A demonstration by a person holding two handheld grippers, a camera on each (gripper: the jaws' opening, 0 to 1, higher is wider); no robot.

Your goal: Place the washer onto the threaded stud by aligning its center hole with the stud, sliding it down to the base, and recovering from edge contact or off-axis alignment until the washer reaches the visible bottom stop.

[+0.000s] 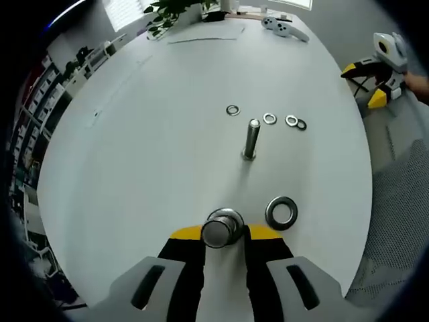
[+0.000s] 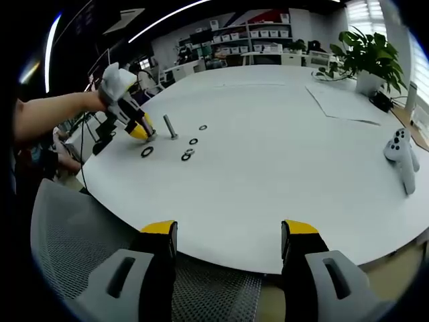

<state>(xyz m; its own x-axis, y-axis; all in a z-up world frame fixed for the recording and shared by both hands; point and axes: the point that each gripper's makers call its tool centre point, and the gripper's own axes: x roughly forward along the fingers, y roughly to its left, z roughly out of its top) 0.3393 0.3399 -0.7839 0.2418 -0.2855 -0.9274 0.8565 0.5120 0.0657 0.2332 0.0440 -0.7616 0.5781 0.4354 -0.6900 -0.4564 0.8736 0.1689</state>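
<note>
An upright threaded stud (image 1: 251,139) (image 2: 169,127) stands on the white table (image 1: 147,168). A large washer (image 1: 281,212) (image 2: 147,152) lies flat near it, just right of my left jaws. Several small washers (image 1: 269,119) (image 2: 193,141) lie beyond the stud. My left gripper (image 1: 224,233) (image 2: 139,131) is low over the table, shut on a short metal stud (image 1: 221,228) seen end-on, with a wider ring at its far end. My right gripper (image 2: 228,231) hangs open at the table's near edge, far from the stud, with nothing between its jaws.
A white game controller (image 2: 401,157) (image 1: 285,27) lies on the table, with a paper sheet (image 2: 342,100) and a potted plant (image 2: 365,50) beyond it. A grey mesh chair (image 2: 67,241) (image 1: 402,221) stands at the table edge. A person's arm (image 2: 53,114) holds the left gripper.
</note>
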